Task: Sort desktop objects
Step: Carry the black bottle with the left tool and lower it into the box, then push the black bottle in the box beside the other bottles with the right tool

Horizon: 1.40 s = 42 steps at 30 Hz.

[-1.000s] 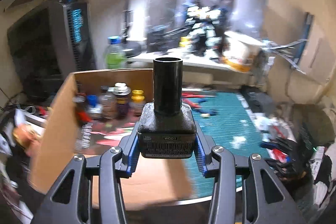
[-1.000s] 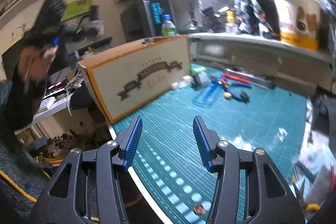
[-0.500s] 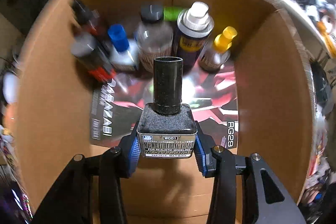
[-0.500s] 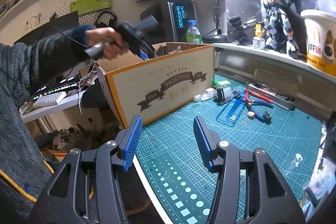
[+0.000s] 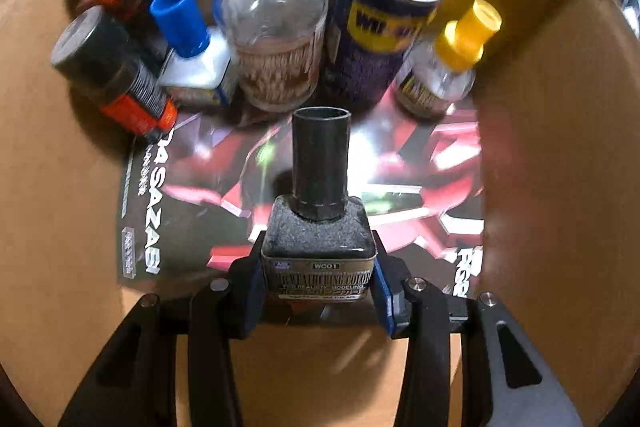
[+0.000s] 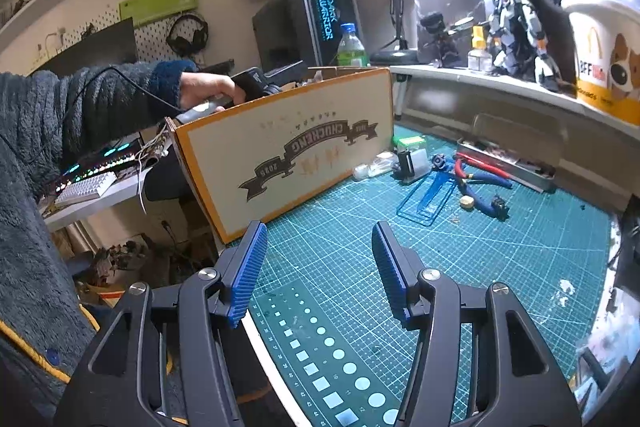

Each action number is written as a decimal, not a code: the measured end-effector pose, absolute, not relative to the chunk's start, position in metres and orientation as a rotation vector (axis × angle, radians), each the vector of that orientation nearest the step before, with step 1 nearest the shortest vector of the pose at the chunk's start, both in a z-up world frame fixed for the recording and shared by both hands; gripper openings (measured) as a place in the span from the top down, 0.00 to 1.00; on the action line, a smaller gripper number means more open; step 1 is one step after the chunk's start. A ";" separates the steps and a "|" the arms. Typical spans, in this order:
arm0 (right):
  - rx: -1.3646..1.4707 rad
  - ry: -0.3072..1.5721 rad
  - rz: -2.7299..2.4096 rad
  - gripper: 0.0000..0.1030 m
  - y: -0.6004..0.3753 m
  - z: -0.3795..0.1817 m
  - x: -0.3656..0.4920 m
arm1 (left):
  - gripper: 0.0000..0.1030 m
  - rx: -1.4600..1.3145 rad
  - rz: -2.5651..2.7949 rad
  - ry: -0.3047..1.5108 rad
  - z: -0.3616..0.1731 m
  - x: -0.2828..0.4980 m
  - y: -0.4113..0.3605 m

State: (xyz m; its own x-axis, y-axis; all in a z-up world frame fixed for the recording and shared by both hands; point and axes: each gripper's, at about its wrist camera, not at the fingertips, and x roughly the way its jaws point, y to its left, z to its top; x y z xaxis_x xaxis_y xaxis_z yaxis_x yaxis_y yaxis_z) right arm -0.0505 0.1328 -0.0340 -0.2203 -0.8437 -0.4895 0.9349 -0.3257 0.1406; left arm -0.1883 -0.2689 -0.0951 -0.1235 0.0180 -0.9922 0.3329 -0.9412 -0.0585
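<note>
Presently, step in hand: lowering one more bottle into the cardboard box (image 5: 48, 187), part of sorting the desktop objects.
Left gripper (image 5: 318, 277): pointing down into the box, its blue pads clamped on both sides of the square black bottle (image 5: 319, 247), which sits upright between them with its tall black cap toward the box floor.
Where the bottle is: over the glossy printed sheet (image 5: 192, 183) lining the bottom, just in front of a row of containers at the far wall: a clear glass jar (image 5: 276, 39), a spray can (image 5: 380, 27), a yellow-capped bottle (image 5: 448, 67) and a blue-capped bottle (image 5: 192, 43).
Contact with the floor: hard to judge from this angle; the bottle may hang just above the sheet.
Right gripper (image 6: 320, 267): jaws opening, nothing between them, hovering over the green cutting mat (image 6: 500, 259).
Left on the mat: blue-handled pliers (image 6: 476, 195) and small clear items beside the box.
Next move calls for: setting the bottle down on a free patch short of the row, then letting go without tipping its neighbours.
</note>
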 end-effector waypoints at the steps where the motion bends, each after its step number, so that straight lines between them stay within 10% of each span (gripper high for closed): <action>1: 0.581 0.216 -1.817 0.50 0.132 -0.035 -0.052 | 0.56 1.943 -2.147 0.386 -0.096 -0.187 -0.266; 12: 0.579 0.253 -1.782 0.48 0.114 -0.034 -0.049 | 0.44 1.956 -2.156 0.389 -0.049 -0.176 -0.257; 20: 0.504 0.321 -1.753 0.40 0.094 -0.005 -0.041 | 0.18 1.254 -2.698 0.405 0.091 -0.053 -0.239; 28: 0.389 0.539 -1.641 0.40 -0.004 0.052 -0.048 | 0.15 0.667 -2.720 0.163 0.085 0.067 -0.232; 42: 0.732 1.087 -1.225 0.62 -0.255 0.013 -0.086 | 0.15 0.753 -2.680 0.242 0.044 0.078 -0.264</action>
State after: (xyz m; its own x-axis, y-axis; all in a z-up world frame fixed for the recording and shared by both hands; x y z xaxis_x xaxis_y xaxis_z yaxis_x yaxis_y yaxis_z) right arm -0.0864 -0.2553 0.0127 -0.0182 -0.3642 -0.9311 0.9679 0.2271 -0.1078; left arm 0.0776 -0.2640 0.0443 -0.7996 -0.2811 -0.5307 0.3717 -0.9257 -0.0696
